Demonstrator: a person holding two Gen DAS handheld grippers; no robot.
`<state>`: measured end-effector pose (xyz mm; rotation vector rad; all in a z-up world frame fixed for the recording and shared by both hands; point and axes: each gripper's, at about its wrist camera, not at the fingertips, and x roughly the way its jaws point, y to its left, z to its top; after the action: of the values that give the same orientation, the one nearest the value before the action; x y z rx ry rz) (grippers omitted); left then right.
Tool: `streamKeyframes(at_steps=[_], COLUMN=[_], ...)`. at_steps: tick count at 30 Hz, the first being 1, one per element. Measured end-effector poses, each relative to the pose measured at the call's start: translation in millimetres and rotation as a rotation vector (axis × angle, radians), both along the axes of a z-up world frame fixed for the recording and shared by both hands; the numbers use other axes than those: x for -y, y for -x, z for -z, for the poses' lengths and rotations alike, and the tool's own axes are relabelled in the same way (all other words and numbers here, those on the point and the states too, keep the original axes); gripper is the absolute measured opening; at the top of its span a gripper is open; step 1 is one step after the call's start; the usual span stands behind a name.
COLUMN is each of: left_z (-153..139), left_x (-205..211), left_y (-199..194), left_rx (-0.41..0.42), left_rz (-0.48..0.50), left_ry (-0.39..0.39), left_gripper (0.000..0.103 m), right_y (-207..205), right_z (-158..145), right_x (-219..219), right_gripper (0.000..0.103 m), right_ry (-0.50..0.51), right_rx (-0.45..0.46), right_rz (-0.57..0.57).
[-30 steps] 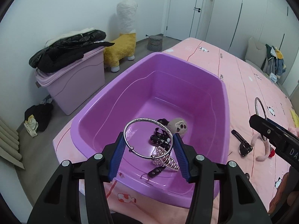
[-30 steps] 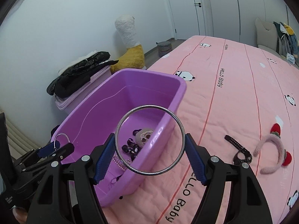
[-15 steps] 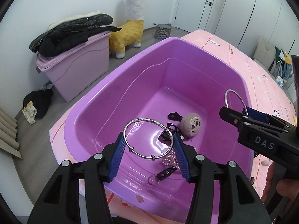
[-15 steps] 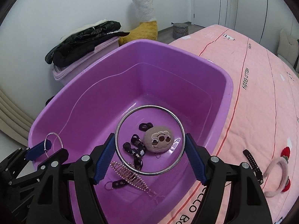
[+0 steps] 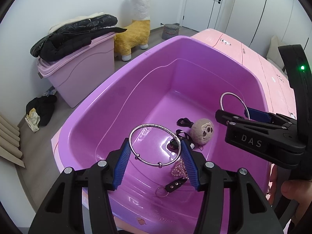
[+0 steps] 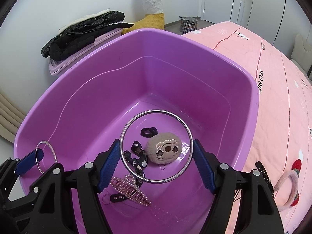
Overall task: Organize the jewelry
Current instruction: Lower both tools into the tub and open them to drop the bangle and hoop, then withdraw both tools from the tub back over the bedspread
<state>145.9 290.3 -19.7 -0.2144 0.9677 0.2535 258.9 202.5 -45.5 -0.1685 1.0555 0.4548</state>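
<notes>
Blue-padded fingers (image 5: 124, 159) of the left gripper (image 5: 155, 160) clamp a textured silver bangle (image 5: 155, 145) by its two sides, the hoop standing between the pads and reaching past their tips, its open face turned toward the camera and two small beads on its lower arc. Likewise the right gripper (image 6: 156, 160) grasps a plain silver hoop (image 6: 156, 146), larger and smooth, pinched across its width by both pads, its plane also facing the camera; seen from the left wrist it shows nearly edge-on, tilted up from the fingers. Both rings hang over the inside of the purple tub (image 6: 81, 89), which sits on the pink bed (image 6: 276, 89). On the tub floor below lie a pearl hair clip (image 6: 130, 190) with its long axis running toward lower right, a black key tab (image 6: 117, 197) on a small ring, a black printed strap (image 6: 136, 158) and a round plush face charm (image 6: 164, 150). On the bed to the right rest a black band (image 6: 263, 173) and a pink furry headband (image 6: 288, 187). Farther off stand a pink storage bin (image 5: 81, 74) topped with a black jacket (image 5: 74, 37), and a yellow alpaca toy (image 5: 136, 29).
</notes>
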Motion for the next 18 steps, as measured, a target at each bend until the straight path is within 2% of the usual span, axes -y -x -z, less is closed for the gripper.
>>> streamKeyframes(at_steps=[1, 3, 4, 7, 10, 18], left_z=[0.0, -2.9, -4.7, -5.0, -5.4, -9.5], left_x=[-0.2, 1.0, 0.8, -1.8, -0.4, 1.2], left_y=[-0.1, -0.4, 1.2, 4.2, 6.0, 10.7], left_rx=[-0.002, 0.002, 0.009, 0.018, 0.017, 0.021], left_rz=[0.000, -0.006, -0.020, -0.031, -0.028, -0.037], left_ry=[0.000, -0.021, -0.037, -0.021, -0.041, -0.038], left_gripper=[0.055, 0.084, 0.089, 0.090, 0.090, 0.090], right_y=[-1.3, -3.3, -3.9, -3.9, -3.3, -0.2], right_z=[-0.5, -2.9, -4.5, -8.1, -9.4, -14.5], right_x=[0.4, 1.0, 0.9, 2.6, 4.2, 7.4], right_gripper=[0.071, 0.071, 0.071, 0.071, 0.071, 0.071], right_ry=[-0.001, 0.006, 0.016, 0.028, 0.027, 0.019], right_rx=[-0.003, 0.003, 0.008, 0.016, 0.017, 0.029], right_rz=[0.006, 0.022, 0.030, 0.037, 0.040, 0.047])
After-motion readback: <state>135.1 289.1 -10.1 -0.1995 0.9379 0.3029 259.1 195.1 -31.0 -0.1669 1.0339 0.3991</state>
